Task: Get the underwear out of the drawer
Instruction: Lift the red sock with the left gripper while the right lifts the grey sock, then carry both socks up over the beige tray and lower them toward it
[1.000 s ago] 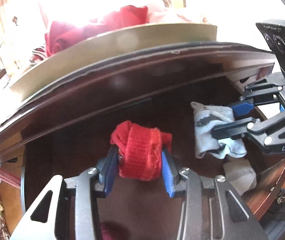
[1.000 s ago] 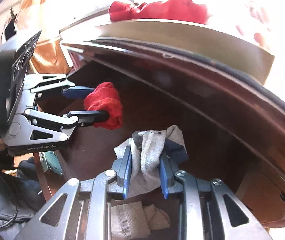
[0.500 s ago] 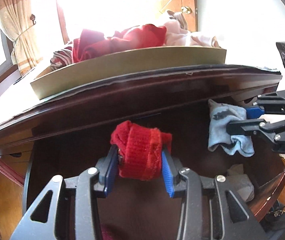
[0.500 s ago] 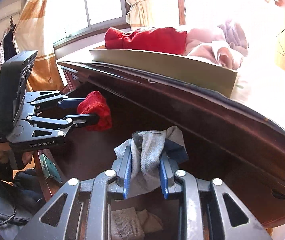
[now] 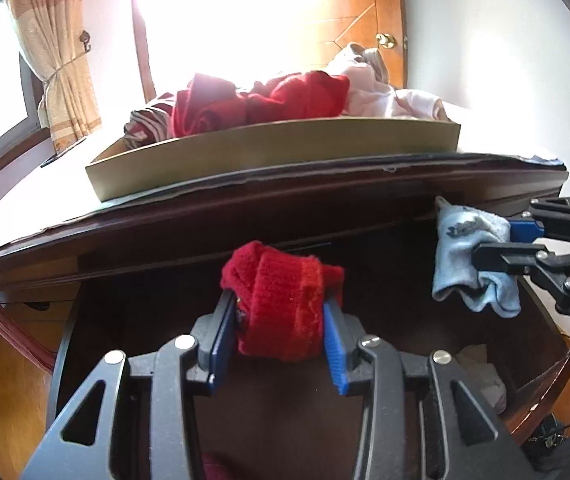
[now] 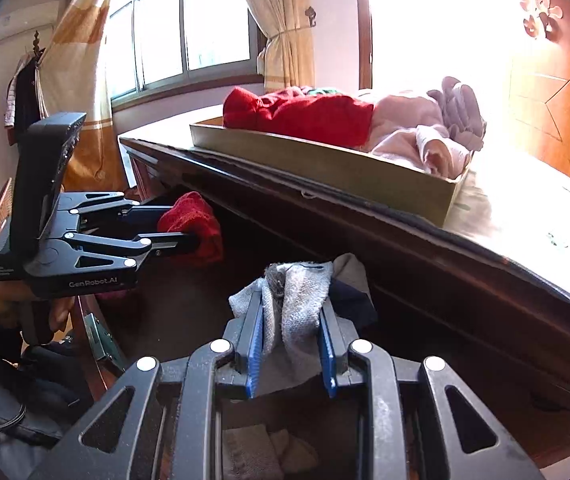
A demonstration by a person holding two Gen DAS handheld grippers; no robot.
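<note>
Dresser: dark wooden drawer (image 5: 545,344) open under the top's front edge; you have raised both hands, so more of the top shows now.
Tray: tan cardboard tray (image 5: 285,148) of clothes on the top.
Left gripper (image 5: 281,320): clamped on your red knitted bundle (image 5: 281,300), lifted clear of the drawer floor.
Right gripper (image 6: 291,328): pinching your grey-white cloth bundle (image 6: 297,300), likewise clear.
Left behind: pale folded cloth (image 6: 261,452) at the drawer's front.

The desk (image 5: 325,184) front edge overhangs the open drawer (image 5: 133,320), blocking the way upward at its back; a cardboard tray (image 5: 285,144) of clothes crowds that edge.
</note>
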